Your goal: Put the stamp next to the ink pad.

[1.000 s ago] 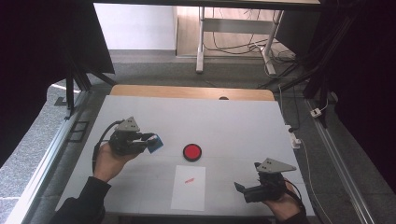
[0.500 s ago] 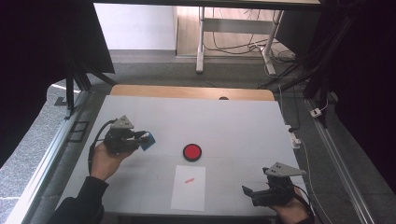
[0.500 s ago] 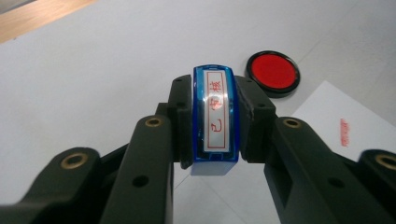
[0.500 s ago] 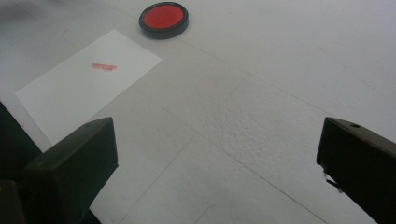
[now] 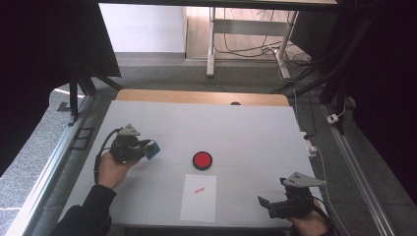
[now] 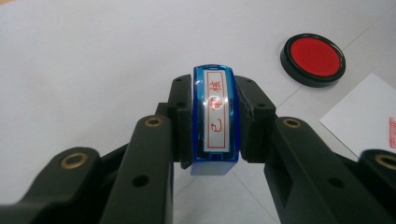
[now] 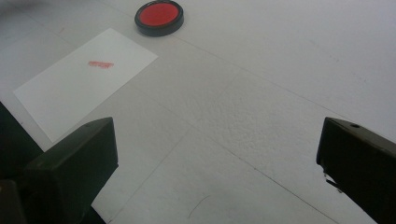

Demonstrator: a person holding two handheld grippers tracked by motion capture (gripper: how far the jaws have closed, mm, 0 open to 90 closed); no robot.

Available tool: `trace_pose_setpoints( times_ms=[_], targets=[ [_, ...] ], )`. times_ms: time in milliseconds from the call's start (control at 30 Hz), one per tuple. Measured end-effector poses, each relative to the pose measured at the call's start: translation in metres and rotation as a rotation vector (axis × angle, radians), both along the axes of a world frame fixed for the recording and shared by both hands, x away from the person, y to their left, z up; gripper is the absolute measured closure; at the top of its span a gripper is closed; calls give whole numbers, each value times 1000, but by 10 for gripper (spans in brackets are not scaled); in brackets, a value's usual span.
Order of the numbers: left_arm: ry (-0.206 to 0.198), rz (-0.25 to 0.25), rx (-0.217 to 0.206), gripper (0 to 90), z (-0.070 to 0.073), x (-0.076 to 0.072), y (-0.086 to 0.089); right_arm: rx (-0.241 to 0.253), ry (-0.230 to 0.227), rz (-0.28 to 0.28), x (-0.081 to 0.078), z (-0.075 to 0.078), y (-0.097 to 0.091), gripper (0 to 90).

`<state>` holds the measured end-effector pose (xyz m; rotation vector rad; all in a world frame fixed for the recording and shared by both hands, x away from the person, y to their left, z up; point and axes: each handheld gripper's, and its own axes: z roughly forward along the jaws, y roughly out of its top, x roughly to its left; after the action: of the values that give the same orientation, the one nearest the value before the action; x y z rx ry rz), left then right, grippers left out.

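- Since the earlier frames we are seeing the left gripper [image 5: 147,147] drifting toward the left side of the counter [image 5: 255,128], away from the ink pad, while the right gripper [image 5: 268,204] is sliding a little toward the near right corner.
- The left gripper's jaws are pinching a blue stamp [image 6: 215,119] between their pads; its white label with red characters is facing the left gripper view.
- In the high view the blue stamp [image 5: 153,149] is sitting at the tip of that gripper, left of the ink pad and well apart from it.
- The round red ink pad [image 5: 202,160] is lying open near the counter's middle.
- The white sheet of paper [image 5: 198,197] is lying just in front of the pad, carrying a small red mark [image 5: 198,189].
- The right gripper's jaws are standing spread wide over bare counter, holding nothing.
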<state>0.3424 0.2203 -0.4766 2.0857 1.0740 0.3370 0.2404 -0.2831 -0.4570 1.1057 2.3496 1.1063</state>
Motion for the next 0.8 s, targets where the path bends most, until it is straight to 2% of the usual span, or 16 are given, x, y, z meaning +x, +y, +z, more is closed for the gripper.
trace_pose_setpoints(
  times_ms=[133, 267, 500, 667, 800],
  targets=[
    [12, -14, 16, 703, -8, 3, -4, -8, 2, 5, 0, 0, 1, 0],
    [25, -33, 51, 703, -16, 7, -10, -11, 1, 7, 0, 0, 1, 0],
    [16, -58, 80, 702, -22, 8, -16, -9, 2, 7, 0, 0, 1, 0],
    [45, -65, 105, 701, -28, 9, -18, -10, 4, 9, 0, -1, 2, 0],
    [55, -60, 90, 696, -29, 10, -16, -10, 6, 11, 0, -1, 2, 0]
  ],
)
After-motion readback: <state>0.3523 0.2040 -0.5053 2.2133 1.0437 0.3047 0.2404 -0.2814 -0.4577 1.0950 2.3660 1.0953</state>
